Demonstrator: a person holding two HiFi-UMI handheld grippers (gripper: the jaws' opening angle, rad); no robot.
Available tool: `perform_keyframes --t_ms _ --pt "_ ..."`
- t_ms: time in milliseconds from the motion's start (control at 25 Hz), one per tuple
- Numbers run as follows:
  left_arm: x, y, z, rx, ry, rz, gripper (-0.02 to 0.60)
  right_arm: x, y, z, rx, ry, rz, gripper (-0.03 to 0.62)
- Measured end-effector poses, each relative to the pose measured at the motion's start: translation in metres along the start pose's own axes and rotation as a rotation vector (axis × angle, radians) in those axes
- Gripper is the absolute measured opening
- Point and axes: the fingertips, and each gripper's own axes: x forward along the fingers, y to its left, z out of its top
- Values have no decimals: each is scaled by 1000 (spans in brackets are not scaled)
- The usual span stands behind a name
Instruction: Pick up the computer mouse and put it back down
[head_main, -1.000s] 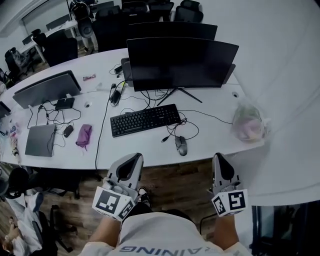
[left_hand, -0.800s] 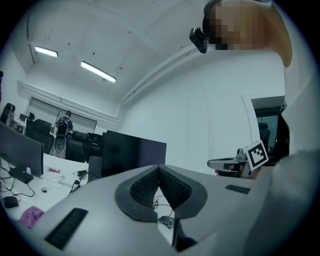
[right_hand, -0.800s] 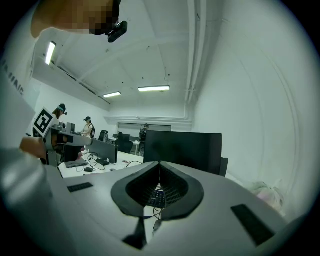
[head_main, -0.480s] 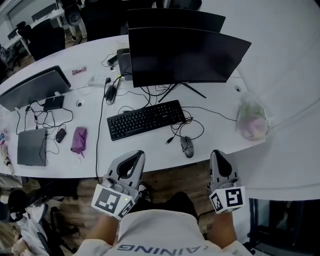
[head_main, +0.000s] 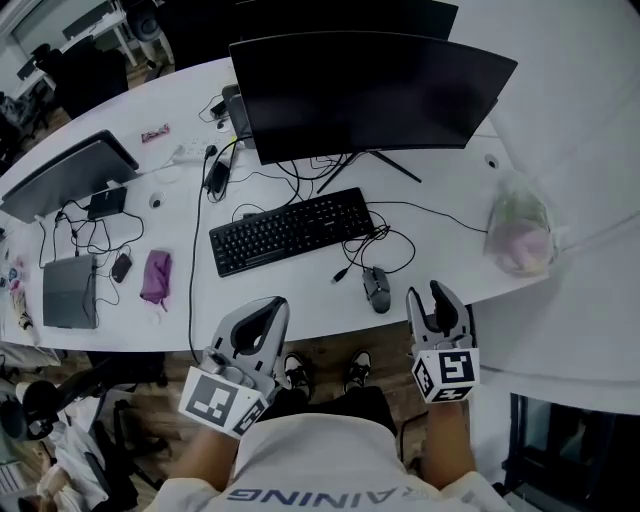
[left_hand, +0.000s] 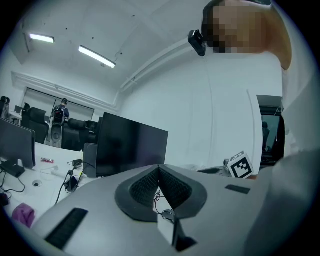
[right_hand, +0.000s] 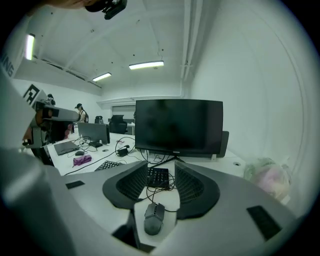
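One hazard: dark grey corded computer mouse (right_hand: 154, 218), untouched between the opening jaws of the right gripper (right_hand: 161, 174), could be knocked aside by them; left gripper (left_hand: 159, 172) closed.

Desk (head_main: 300, 300): monitor (head_main: 370, 95) at back centre, keyboard (head_main: 290, 230) in front of it. Mouse (head_main: 377, 288) just right of the keyboard's near corner, close to the front edge. Bag (head_main: 520, 235) at far right. Pouch (head_main: 155, 277) left of the keyboard, second monitor (head_main: 65, 175) behind it.
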Motion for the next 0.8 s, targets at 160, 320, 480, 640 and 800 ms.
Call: perform_keyframes --t_ms 160,320,480,640,800 --pt "12 -1 -7 6 37 27 9 31 2 -35 23 83 35 229" --pt "15 4 -18 -2 81 58 9 59 14 -77 42 188 84 272" --pt "16 12 -32 -16 121 86 9 80 19 -115 41 256 90 298" --pt "20 20 -46 -32 157 101 8 97 25 -150 38 324 87 319" --pt "26 25 -59 -47 190 99 9 108 26 -181 21 379 63 330"
